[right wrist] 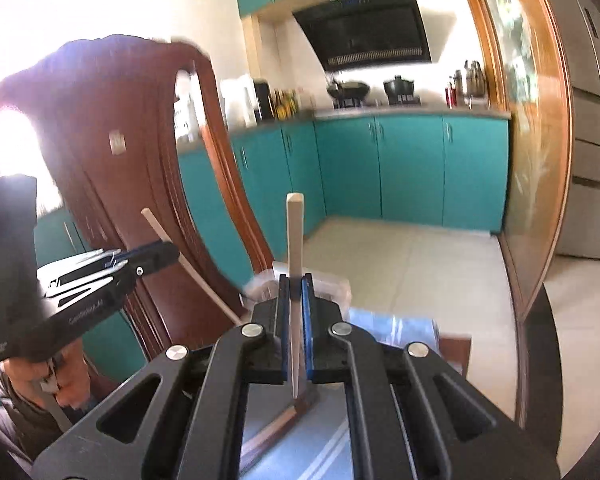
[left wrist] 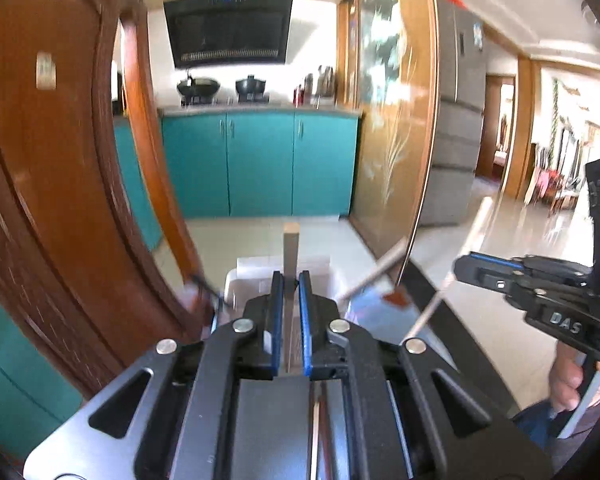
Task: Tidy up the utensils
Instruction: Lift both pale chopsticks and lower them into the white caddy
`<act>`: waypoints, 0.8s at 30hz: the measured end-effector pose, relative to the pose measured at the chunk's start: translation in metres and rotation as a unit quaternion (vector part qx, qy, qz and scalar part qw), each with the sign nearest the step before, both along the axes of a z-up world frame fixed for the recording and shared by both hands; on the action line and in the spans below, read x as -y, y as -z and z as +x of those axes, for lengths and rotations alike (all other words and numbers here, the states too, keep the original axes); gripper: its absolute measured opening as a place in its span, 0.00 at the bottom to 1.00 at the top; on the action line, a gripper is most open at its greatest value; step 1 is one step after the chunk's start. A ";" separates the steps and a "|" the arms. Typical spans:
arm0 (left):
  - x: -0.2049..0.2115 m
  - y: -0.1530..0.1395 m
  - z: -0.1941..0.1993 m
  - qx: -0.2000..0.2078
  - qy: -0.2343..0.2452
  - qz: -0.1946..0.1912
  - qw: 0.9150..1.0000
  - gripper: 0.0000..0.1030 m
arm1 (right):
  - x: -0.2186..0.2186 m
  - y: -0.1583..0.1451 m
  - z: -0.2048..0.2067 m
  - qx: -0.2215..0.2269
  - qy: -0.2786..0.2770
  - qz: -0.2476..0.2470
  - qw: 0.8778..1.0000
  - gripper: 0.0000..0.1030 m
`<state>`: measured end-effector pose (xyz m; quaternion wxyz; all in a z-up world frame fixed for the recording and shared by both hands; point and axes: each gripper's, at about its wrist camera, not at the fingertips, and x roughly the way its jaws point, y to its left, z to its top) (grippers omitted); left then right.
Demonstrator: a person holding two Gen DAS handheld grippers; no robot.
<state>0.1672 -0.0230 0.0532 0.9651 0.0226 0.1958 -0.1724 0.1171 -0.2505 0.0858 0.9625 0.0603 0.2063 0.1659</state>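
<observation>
Left wrist view shows the left gripper (left wrist: pixel 291 280) clenched on an upright chopstick (left wrist: pixel 291 248) at lower centre, the right gripper (right wrist: pixel 296 284) likewise pinching another chopstick (right wrist: pixel 295 232); either could pivot or slip before reaching the clear container (right wrist: pixel 336 284) behind.

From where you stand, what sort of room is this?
Most likely a home kitchen seen from a dining spot: a range hood hangs over two black pans on a stove, teal cabinets run beneath the counter, and a wooden chair stands nearby.
</observation>
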 end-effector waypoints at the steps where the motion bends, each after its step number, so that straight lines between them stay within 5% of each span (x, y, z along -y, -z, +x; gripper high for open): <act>1: -0.003 -0.012 0.001 0.009 0.002 -0.008 1.000 0.08 | 0.002 -0.009 0.005 0.010 0.003 0.010 1.000 0.06; 9: -0.037 -0.053 0.025 0.066 -0.041 -0.102 0.992 0.08 | 0.012 -0.028 0.044 0.068 0.065 0.090 0.991 0.06; 14: -0.048 -0.048 0.045 0.060 -0.064 -0.136 0.987 0.08 | -0.002 -0.005 0.075 0.063 0.103 0.052 0.991 0.06; 21: -0.038 -0.030 0.062 0.109 -0.136 -0.097 0.980 0.08 | -0.021 0.040 0.102 0.018 0.089 0.007 0.996 0.06; 24: -0.026 -0.016 0.077 0.089 -0.139 -0.070 0.984 0.08 | -0.026 0.050 0.102 0.010 0.083 -0.003 0.996 0.06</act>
